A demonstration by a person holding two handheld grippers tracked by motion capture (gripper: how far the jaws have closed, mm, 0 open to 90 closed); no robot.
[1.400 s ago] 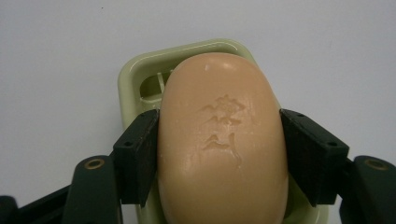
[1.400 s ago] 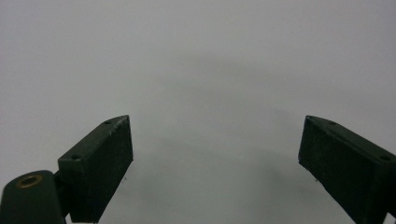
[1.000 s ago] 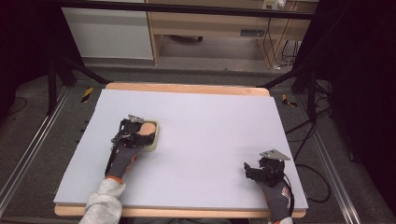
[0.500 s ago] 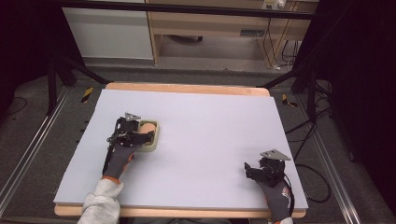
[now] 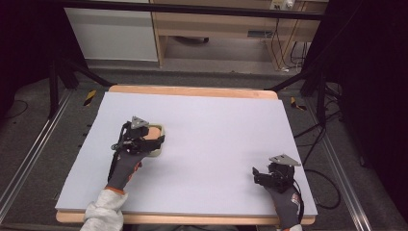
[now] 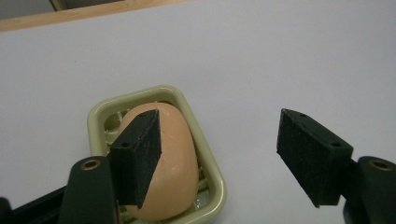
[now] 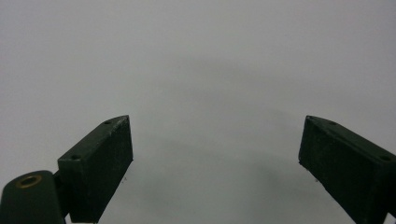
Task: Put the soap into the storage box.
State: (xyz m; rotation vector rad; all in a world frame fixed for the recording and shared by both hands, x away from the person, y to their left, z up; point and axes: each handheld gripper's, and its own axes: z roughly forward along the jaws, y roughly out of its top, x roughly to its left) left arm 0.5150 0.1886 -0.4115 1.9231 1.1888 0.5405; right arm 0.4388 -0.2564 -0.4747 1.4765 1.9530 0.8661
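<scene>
Black jaws of the right gripper (image 5: 260, 173) stand wide apart over bare table (image 5: 216, 144), holding nothing. Farther off, the left gripper (image 6: 219, 154) gapes empty, one jaw over the peach soap (image 6: 170, 163) in its pale green dish (image 6: 212, 179). Step looks like approach; next, centre the jaws astride the soap, then close.

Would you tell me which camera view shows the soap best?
The left gripper view: the soap lies close-up in its green dish. In the high view it is a small patch beside the left gripper.
</scene>
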